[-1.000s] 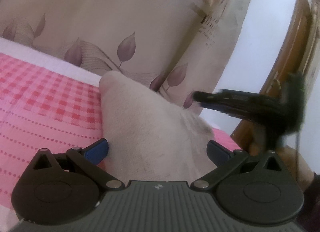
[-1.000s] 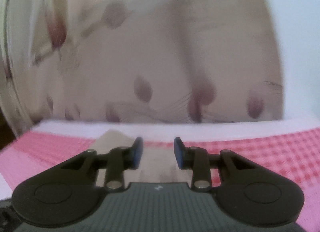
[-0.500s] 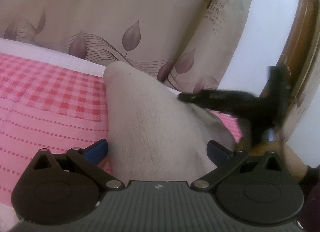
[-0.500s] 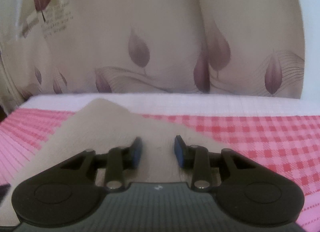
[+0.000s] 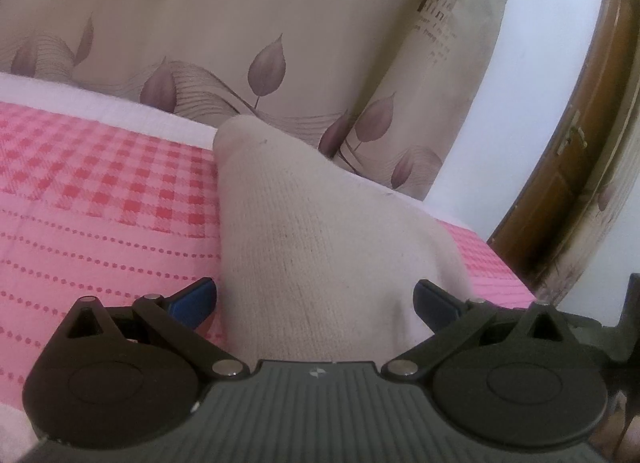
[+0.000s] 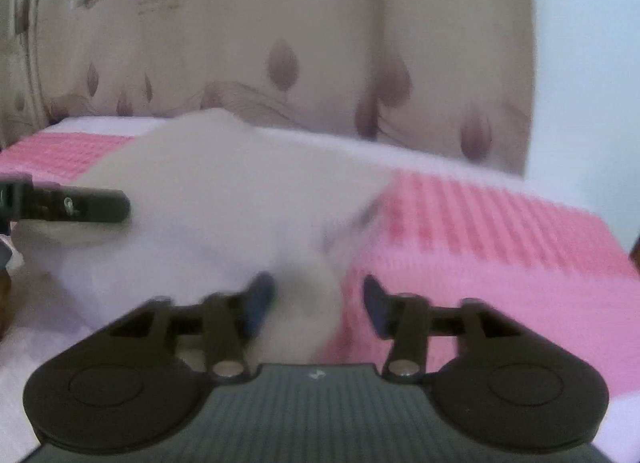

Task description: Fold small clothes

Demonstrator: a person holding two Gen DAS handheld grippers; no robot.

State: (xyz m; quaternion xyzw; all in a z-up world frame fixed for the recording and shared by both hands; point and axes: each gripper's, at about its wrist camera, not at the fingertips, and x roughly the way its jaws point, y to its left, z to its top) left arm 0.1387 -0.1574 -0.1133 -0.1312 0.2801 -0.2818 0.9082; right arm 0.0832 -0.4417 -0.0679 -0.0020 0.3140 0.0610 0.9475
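Cream knit garment (image 5: pixel 320 247) lies on the pink checked bedspread (image 5: pixel 100 199), spread flat for folding. Left gripper (image 5: pixel 316 299) straddles its near end, jaws wide; right gripper (image 6: pixel 314 299) jaws are opening over a corner.

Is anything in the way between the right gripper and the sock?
Nothing visible. The right gripper is right at the white sock; its fingers are opening with a bit of sock between them, above the pink cover.

Cream knitted garment (image 5: pixel 320 247), fine ribbed weave, faint dark specks; lies spread on the pink checked bedsheet (image 5: pixel 100 203); one rounded corner towards the curtain.
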